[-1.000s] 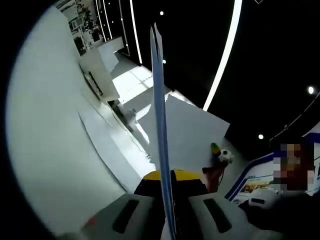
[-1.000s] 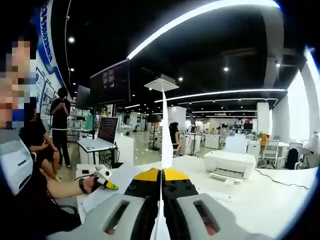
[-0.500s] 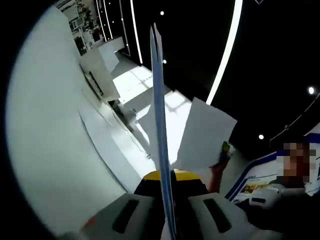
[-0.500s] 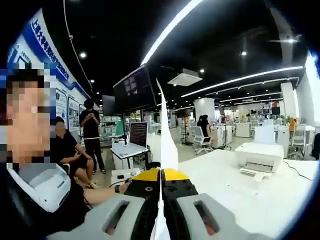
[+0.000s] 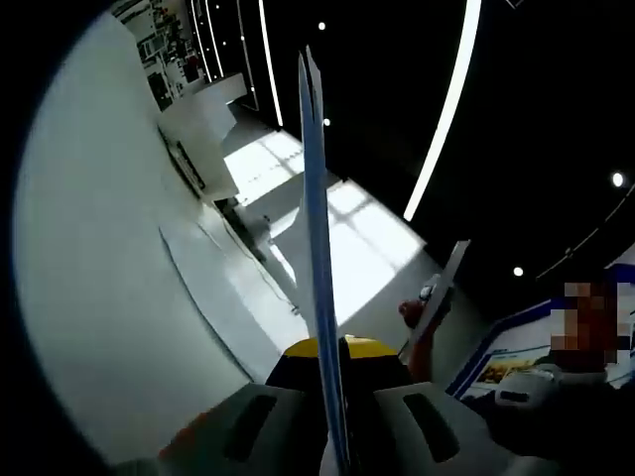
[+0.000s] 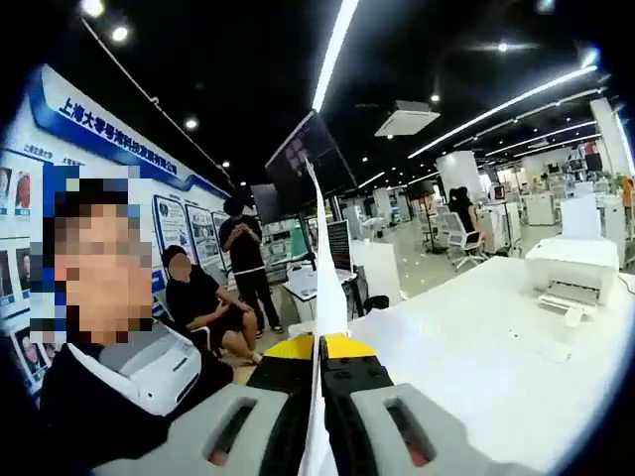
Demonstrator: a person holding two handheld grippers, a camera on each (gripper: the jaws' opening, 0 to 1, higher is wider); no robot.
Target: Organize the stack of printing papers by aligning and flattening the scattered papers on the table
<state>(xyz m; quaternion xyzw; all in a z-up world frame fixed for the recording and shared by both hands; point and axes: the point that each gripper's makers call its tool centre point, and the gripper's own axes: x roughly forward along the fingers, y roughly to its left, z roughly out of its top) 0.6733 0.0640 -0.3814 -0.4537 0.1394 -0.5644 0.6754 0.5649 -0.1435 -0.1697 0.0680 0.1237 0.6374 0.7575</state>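
My left gripper [image 5: 334, 349] is shut on a few sheets of white paper [image 5: 316, 228]. They stand edge-on up the middle of the left gripper view, above the white table [image 5: 89, 297]. My right gripper [image 6: 319, 343] is shut on another white sheet [image 6: 325, 268], also edge-on and rising from between its jaws. In the left gripper view, that right gripper [image 5: 417, 319] comes in from the right, and its sheet [image 5: 440, 293] is turned almost edge-on. One loose sheet [image 5: 223, 297] lies flat on the table.
A white printer [image 5: 198, 139] stands on the table's far part and appears again as the printer [image 6: 577, 273] at the right. The person holding the grippers [image 6: 109, 357] is close on the left. Behind are a seated person [image 6: 203, 302], a standing person [image 6: 243, 253] and a laptop [image 6: 337, 263].
The right gripper's sheet has turned from face-on to nearly edge-on in the left gripper view. The right gripper view has swung left towards the people and the wall posters. The left gripper holds still.
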